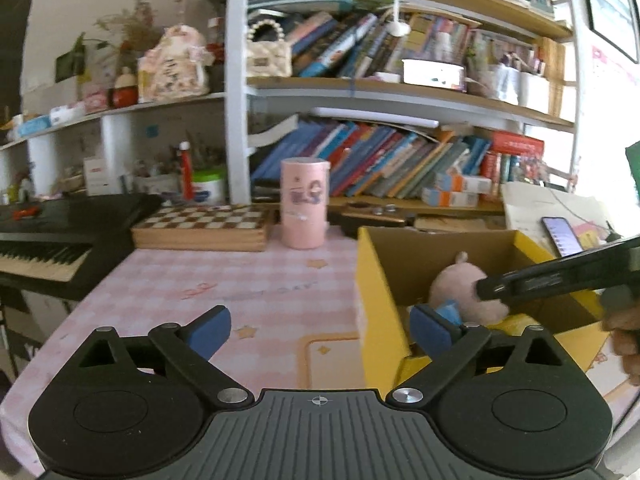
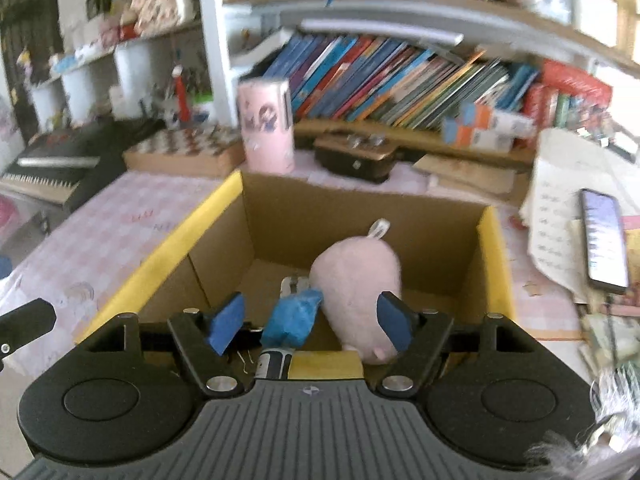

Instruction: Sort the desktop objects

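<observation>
A yellow-edged cardboard box [image 2: 168,248] stands on the pink checked tablecloth [image 1: 240,292]. A pink plush toy [image 2: 356,280] with a blue part [image 2: 296,316] lies inside it, with a dark small item [image 2: 274,362] below. My right gripper [image 2: 314,322] is open above the box's near edge, the plush between its fingers, not clamped. My left gripper [image 1: 320,330] is open and empty over the box's left wall [image 1: 376,280]. The plush [image 1: 464,284] and the right gripper's body [image 1: 560,276] show in the left wrist view.
A pink cylindrical tin [image 1: 304,204] and a chessboard box [image 1: 204,224] stand at the back. A keyboard [image 1: 44,248] lies at the left. A phone [image 2: 604,240] lies on papers right of the box. Bookshelves [image 1: 380,160] stand behind.
</observation>
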